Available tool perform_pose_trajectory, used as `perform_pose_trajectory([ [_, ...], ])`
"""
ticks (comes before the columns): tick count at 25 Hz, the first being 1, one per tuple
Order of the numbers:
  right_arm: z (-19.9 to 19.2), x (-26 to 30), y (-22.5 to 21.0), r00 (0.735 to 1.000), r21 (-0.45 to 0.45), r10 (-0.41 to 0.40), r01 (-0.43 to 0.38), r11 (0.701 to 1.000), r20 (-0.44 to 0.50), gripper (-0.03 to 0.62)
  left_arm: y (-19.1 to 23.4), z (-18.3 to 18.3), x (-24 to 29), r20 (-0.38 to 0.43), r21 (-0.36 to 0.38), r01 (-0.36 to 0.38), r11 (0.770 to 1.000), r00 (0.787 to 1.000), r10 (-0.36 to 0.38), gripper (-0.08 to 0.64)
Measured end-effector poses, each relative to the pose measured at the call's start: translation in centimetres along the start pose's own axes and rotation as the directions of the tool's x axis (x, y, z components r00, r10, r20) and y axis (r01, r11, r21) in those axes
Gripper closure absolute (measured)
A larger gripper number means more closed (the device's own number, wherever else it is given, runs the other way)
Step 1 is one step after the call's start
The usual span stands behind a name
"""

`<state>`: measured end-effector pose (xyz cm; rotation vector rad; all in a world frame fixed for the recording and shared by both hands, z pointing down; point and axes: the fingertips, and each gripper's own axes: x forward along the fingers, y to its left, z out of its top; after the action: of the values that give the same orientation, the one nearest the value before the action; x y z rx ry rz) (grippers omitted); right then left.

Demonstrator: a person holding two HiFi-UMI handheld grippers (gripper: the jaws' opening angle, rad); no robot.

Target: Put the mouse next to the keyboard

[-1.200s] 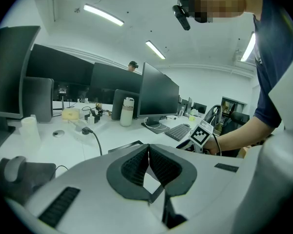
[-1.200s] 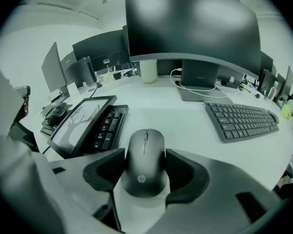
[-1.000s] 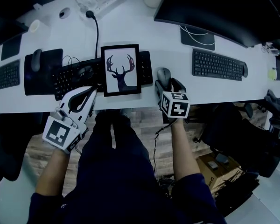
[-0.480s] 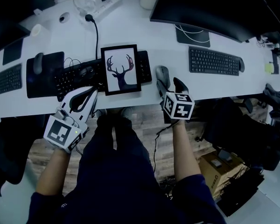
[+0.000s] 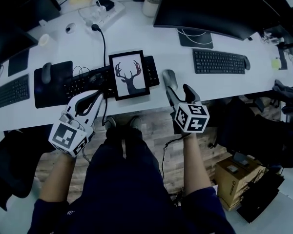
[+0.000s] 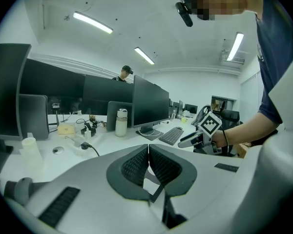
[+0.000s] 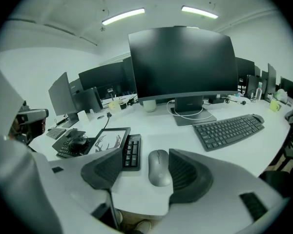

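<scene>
left hand-held gripper [image 5: 95, 97]: clenched on nothing, idle over the front edge of the white bench [image 5: 136, 33], at the black keyboard [image 5: 83, 83]. A dark-framed tablet with a deer picture [image 5: 131, 75] lies across that keyboard. The grey oval mouse [image 7: 159, 167] sits flat near the bench's front edge, just beside the keyboard's right end. right hand-held gripper [image 7: 145, 152]: released, jaws spread either side of the mouse, right pad close to it, no grip. Placement looks done; this is the release step. Next move likely: back straight off without nudging the mouse.
</scene>
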<state>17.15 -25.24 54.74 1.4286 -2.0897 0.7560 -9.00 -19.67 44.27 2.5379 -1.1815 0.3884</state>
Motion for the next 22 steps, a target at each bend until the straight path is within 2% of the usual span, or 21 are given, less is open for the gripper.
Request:
perform_pose_trajectory([
  [5,1.2,-2.8,1.4,0.998,0.014,-0.012,0.011,1.0,0.06,0.302,-0.3,1.2,-0.8,0.023,0.029,0.031,0.999,0.999,-0.031,0.528],
  [10,1.8,-5.3,2.5,0.994,0.032,-0.034,0.031,0.999,0.106,0.341,-0.7,2.5,-1.5,0.047,0.056,0.06,0.997,0.997,-0.063,0.528],
  [22,2.8,-9.7,5.9,0.98,0.062,-0.053,0.042,0.997,0.193,0.382,-0.7,4.6,-4.0,0.077,0.105,0.09,0.99,0.992,-0.099,0.528],
])
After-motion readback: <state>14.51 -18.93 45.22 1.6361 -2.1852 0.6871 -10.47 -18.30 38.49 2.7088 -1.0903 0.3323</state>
